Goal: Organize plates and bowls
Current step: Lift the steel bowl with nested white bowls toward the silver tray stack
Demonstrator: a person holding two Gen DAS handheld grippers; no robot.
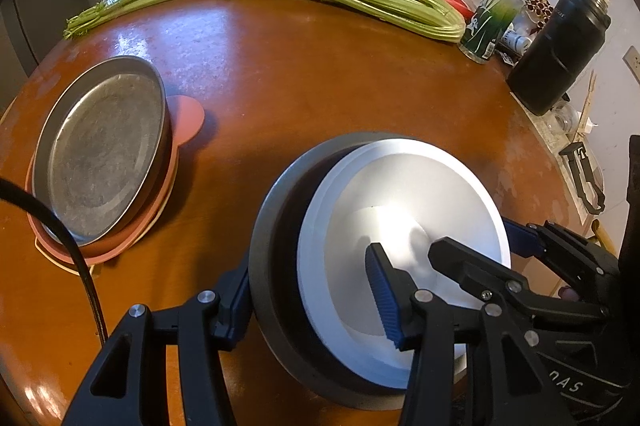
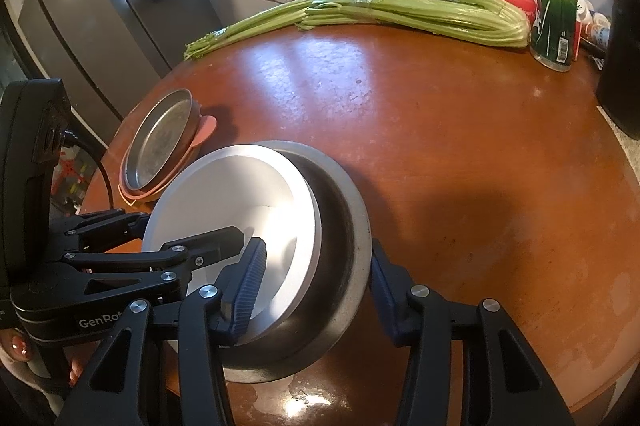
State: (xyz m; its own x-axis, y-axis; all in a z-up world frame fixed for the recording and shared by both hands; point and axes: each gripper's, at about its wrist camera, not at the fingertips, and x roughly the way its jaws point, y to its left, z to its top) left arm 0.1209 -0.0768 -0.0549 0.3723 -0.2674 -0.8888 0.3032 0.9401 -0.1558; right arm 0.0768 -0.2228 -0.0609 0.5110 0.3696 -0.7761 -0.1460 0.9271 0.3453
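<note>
- Grey bowl (image 1: 272, 266), with white bowl (image 1: 404, 226) nested inside, is clamped at opposite rims by left tool (image 1: 312, 290) and right tool (image 2: 316, 286).
- Both are held so, likely for lifting together off the bench (image 1: 320, 86).

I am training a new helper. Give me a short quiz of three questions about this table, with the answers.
1. True or false: the white dish lies inside the grey bowl.
2. What lies under the metal pan? A a pink plate, B a towel, C a book.
3. How many grippers straddle the grey bowl's rim?
Key: 1 true; 2 A, the pink plate; 3 two, the left gripper and the right gripper.
</note>
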